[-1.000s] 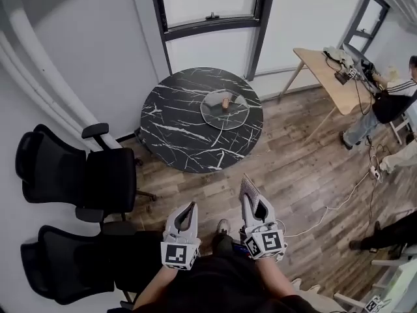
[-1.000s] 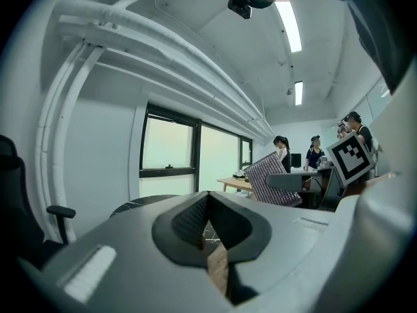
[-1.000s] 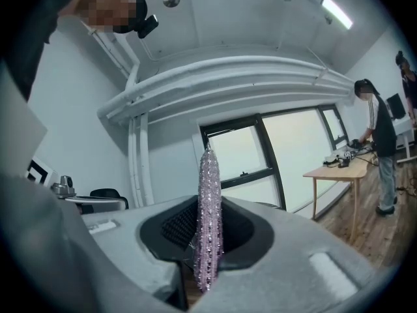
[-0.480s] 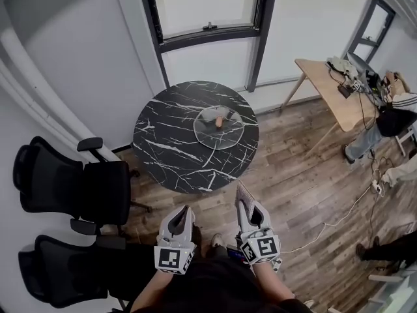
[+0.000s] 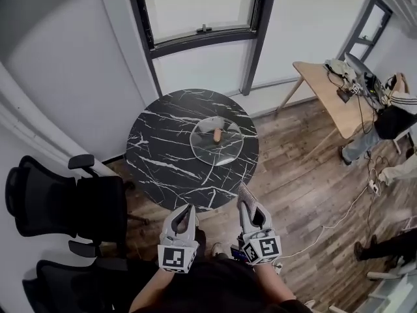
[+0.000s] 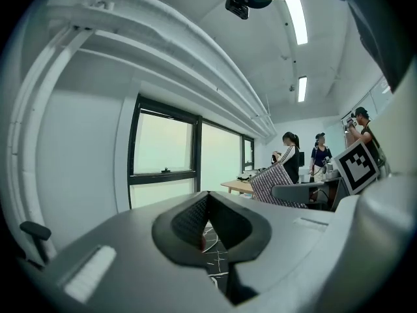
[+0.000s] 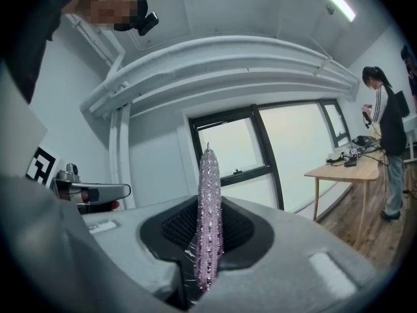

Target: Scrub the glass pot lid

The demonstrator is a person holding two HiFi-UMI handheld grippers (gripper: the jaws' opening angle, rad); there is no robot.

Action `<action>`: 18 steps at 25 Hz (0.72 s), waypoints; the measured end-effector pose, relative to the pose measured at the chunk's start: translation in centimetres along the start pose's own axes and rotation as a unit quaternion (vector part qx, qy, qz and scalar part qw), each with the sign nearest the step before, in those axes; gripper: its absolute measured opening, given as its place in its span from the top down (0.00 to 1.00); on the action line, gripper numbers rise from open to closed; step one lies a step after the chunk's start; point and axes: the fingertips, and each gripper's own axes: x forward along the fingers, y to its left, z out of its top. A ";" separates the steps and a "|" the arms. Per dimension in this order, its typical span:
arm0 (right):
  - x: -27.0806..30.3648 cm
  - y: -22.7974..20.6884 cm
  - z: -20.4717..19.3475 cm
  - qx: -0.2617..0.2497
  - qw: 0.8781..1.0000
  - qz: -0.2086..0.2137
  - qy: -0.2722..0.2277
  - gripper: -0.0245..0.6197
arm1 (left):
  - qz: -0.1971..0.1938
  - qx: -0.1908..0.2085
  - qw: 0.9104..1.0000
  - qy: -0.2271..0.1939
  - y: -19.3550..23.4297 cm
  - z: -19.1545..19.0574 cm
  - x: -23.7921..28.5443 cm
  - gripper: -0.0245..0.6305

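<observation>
Glass lid, glossy marble tbl

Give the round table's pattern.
The table is black with white marble veins; head view shows it best.

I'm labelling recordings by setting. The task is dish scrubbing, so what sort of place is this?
Probably an office or lab room, not a kitchen: black office chairs, a wooden desk with cables and gear, and a round marble table under a window; no sink shows.

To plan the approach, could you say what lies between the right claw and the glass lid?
Head view: only bare marble tabletop and wood floor between right claw and glass lid.
</observation>
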 end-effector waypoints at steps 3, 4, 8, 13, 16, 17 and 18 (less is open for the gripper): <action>3.4 -0.2 0.1 -0.010 1.000 -0.006 0.006 0.85 | -0.019 -0.002 1.000 0.005 2.0 0.5 2.9 0.96; 4.7 -0.3 0.3 -0.015 1.000 -0.008 0.009 0.85 | -0.023 -0.007 1.000 0.003 2.8 0.6 4.0 0.96; 7.9 0.3 0.4 -0.017 0.999 -0.024 0.018 0.85 | -0.037 -0.030 0.999 0.013 5.6 0.6 6.1 0.96; 11.1 0.1 0.8 -0.022 0.998 -0.050 0.009 0.85 | -0.067 -0.021 0.998 0.005 7.8 0.7 9.2 0.96; 11.5 0.3 0.8 -0.023 0.998 -0.058 0.014 0.85 | -0.079 -0.032 0.996 0.034 8.2 -0.3 9.4 0.96; 12.0 0.1 1.1 -0.025 0.998 -0.059 0.011 0.85 | -0.083 -0.034 0.995 0.038 8.4 -0.2 9.8 0.96; 12.7 -0.1 1.5 -0.028 0.998 -0.059 0.007 0.85 | -0.085 -0.036 0.995 0.034 8.7 0.1 10.5 0.96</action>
